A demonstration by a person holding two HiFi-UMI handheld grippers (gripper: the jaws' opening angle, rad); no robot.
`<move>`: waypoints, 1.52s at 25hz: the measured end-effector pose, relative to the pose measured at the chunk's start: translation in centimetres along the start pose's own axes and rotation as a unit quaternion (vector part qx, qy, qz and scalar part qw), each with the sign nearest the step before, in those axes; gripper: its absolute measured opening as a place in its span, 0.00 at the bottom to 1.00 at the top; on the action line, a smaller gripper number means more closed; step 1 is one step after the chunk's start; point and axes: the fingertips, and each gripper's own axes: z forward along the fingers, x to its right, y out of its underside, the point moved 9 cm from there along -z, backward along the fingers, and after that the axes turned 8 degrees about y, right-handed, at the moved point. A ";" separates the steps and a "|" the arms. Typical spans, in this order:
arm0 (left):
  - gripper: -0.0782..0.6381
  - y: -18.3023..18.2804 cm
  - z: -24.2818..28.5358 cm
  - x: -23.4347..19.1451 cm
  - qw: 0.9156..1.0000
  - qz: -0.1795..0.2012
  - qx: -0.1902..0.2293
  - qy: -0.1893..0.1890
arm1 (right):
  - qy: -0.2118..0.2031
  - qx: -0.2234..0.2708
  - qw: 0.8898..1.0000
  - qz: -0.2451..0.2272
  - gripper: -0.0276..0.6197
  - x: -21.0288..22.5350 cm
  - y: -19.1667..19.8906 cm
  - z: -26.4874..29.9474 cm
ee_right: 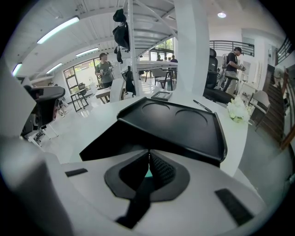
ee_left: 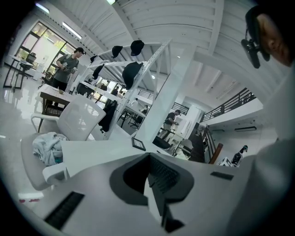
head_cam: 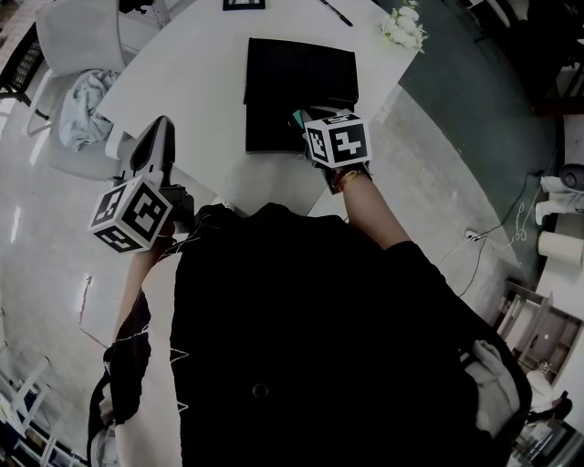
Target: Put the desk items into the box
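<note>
A black box lies open in the middle of the white table; its raised lid has two round recesses. My right gripper is at the box's near edge, over the opening. Its jaws are shut on a thin teal item, which shows as a teal corner at the tips; I cannot tell what it is. A dark strap hangs below the jaws. My left gripper is held off the table's left edge and is shut with nothing in it.
A white chair with a grey-blue cloth stands left of the table. White flowers, a pen and a dark frame sit at the far side. Cables lie on the floor to the right. People stand far back.
</note>
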 end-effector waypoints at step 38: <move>0.12 0.3 -0.5 0.0 1.000 -0.008 0.004 -0.012 | -0.020 -0.012 1.000 -0.013 0.08 -0.8 0.4 0.9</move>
